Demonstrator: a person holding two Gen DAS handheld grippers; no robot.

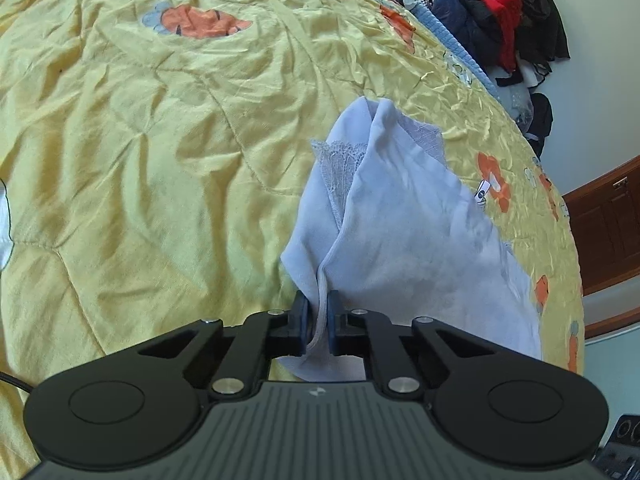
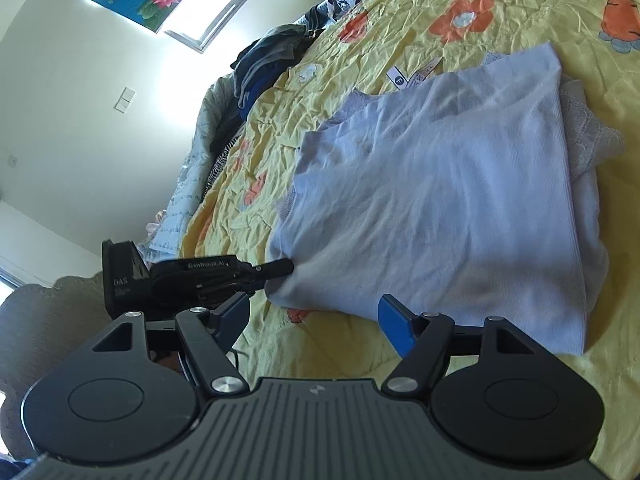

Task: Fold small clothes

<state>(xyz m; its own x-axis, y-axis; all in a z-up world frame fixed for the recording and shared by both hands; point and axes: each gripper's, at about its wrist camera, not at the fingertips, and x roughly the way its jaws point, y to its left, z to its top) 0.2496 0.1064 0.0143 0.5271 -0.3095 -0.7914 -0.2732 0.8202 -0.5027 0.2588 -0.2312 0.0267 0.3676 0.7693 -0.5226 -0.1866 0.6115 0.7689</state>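
A pale lilac garment (image 1: 404,216) with lace trim lies folded on the yellow flowered bedspread (image 1: 160,140). My left gripper (image 1: 318,324) is shut on the garment's near edge, cloth pinched between its pads. In the right wrist view the same garment (image 2: 440,200) lies flat in layers, and the left gripper (image 2: 280,268) grips its lower left corner. My right gripper (image 2: 316,320) is open and empty, just short of the garment's near edge, with blue pads (image 2: 394,324) spread wide.
A pile of red, navy and black clothes (image 1: 496,20) sits at the bed's far right edge. A dark clothes heap (image 2: 268,64) lies by the wall. A wooden cabinet (image 1: 608,220) stands beyond the bed. A white care label (image 2: 416,74) sticks out behind the garment.
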